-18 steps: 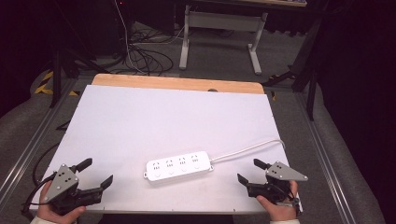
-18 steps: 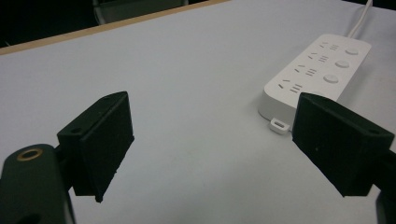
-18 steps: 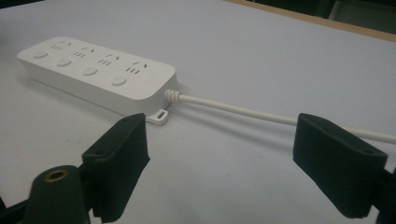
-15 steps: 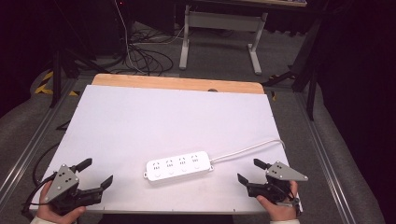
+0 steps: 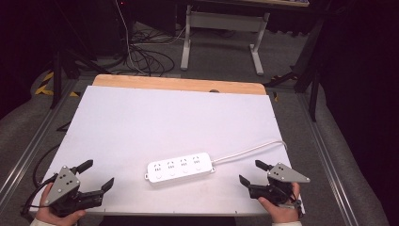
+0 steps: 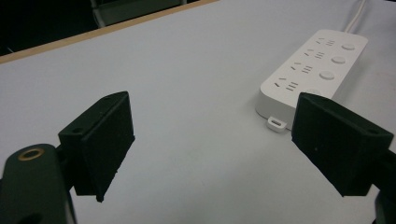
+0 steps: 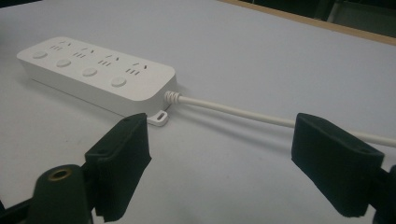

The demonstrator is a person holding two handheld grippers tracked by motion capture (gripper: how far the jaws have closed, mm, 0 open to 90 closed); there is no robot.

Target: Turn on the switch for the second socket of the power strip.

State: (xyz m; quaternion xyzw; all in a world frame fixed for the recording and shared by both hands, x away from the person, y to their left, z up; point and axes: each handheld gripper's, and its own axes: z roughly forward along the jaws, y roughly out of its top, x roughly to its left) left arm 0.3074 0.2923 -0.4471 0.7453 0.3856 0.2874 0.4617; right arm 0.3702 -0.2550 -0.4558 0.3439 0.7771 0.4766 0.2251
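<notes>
White power strip [image 5: 180,167] flat on the surface [image 5: 155,122]; left gripper [image 5: 97,175] and right gripper [image 5: 250,173] flank it, well apart, jaws wide open, holding nothing.

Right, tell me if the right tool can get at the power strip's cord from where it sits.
Probably yes. The right tool is open with nothing between its jaws, and the cord lies flat on the table just ahead of it, running from the power strip. Nothing stands between them.

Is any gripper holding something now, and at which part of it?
Nothing is held. Left gripper and right gripper are open, both apart from the power strip.
</notes>
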